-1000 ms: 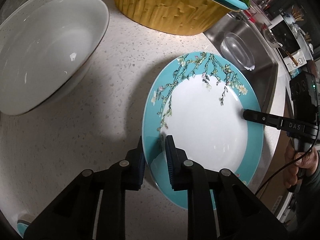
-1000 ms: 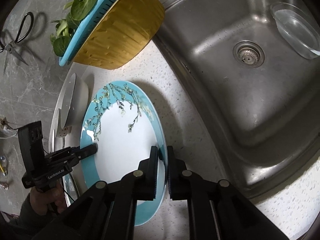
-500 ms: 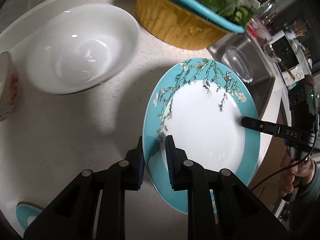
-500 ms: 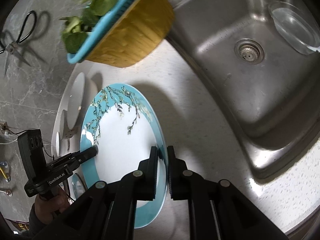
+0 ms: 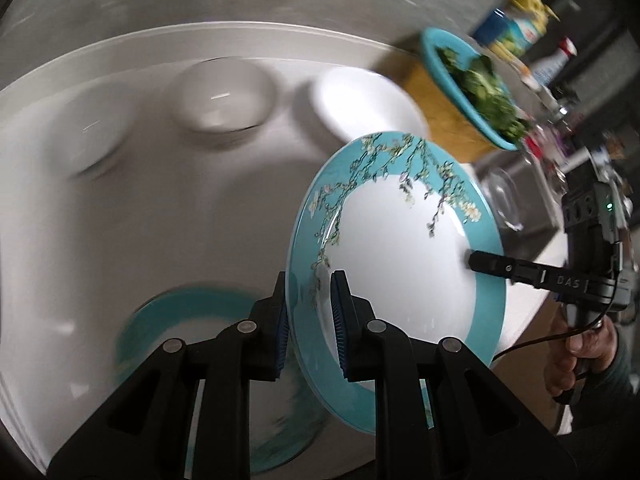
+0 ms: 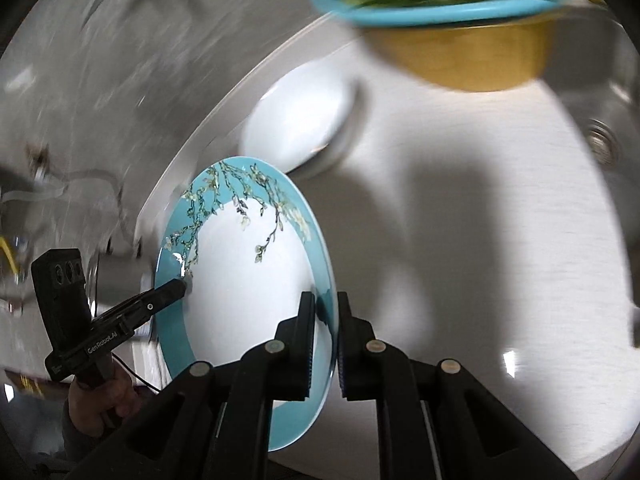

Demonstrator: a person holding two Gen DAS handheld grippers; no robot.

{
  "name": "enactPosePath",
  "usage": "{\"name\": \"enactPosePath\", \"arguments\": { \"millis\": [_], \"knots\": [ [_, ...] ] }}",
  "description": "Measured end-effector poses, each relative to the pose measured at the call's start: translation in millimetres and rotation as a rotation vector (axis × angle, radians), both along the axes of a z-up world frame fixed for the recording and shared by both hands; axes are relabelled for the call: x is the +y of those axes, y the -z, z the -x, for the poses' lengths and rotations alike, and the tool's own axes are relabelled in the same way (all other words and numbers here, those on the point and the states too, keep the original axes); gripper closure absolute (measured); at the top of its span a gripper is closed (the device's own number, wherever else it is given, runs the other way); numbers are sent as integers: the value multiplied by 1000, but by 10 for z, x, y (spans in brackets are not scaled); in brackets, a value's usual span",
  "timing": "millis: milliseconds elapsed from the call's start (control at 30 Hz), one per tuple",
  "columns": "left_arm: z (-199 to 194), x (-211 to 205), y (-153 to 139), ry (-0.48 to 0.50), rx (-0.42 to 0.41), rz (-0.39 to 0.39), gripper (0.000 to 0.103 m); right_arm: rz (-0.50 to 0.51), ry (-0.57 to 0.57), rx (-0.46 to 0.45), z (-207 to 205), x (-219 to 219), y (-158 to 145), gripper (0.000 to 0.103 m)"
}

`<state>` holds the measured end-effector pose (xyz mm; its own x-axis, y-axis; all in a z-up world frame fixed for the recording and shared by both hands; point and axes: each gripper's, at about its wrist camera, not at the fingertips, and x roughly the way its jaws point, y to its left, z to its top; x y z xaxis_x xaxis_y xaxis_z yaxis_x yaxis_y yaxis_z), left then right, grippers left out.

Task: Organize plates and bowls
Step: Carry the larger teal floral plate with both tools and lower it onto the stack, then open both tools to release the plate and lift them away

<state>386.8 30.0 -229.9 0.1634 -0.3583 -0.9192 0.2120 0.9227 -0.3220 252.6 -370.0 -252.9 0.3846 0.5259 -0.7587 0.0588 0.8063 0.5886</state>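
Both the left gripper [image 5: 308, 316] and the "DAS"-marked right gripper [image 6: 323, 334] clamp opposite rims of the glossy round teal plate [image 5: 400, 264] with painted blossom branches, lifted above the white countertop [image 5: 120, 240].

Each claw is built from matte black angular links joined by round silver pivot screws, with ribbed blue pads lining the fingertips [image 5: 338, 320]. On the right claw [image 5: 476, 262], at the right of the left wrist view, white "DAS" lettering, a green light and a thin black cable are seen. On the left claw [image 6: 182, 286], at the lower left of the right wrist view, "GenRobot.AI" is printed, and a dark sleeve [image 6: 74, 436] is worn below it.
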Motion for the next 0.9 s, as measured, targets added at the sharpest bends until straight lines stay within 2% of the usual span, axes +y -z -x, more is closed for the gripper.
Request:
{"name": "enactPosePath", "arguments": {
  "millis": [133,267,400,533,900],
  "knots": [
    [263,611,12,-85,8,-32,86,16,-121,3,-80,612,13,91],
    [531,1129,147,-160,30,-70,86,38,-214,18,-112,1107,95,91],
    [688,1418,274,-205,44,-89,86,101,-286,20,-108,1464,201,91],
    [807,1556,397,-210,45,-109,86,156,-317,16,-53,1670,304,90],
    [942,1321,717,-186,53,-153,81,387,-369,-63,31,2000,388,84]
  ]
}}
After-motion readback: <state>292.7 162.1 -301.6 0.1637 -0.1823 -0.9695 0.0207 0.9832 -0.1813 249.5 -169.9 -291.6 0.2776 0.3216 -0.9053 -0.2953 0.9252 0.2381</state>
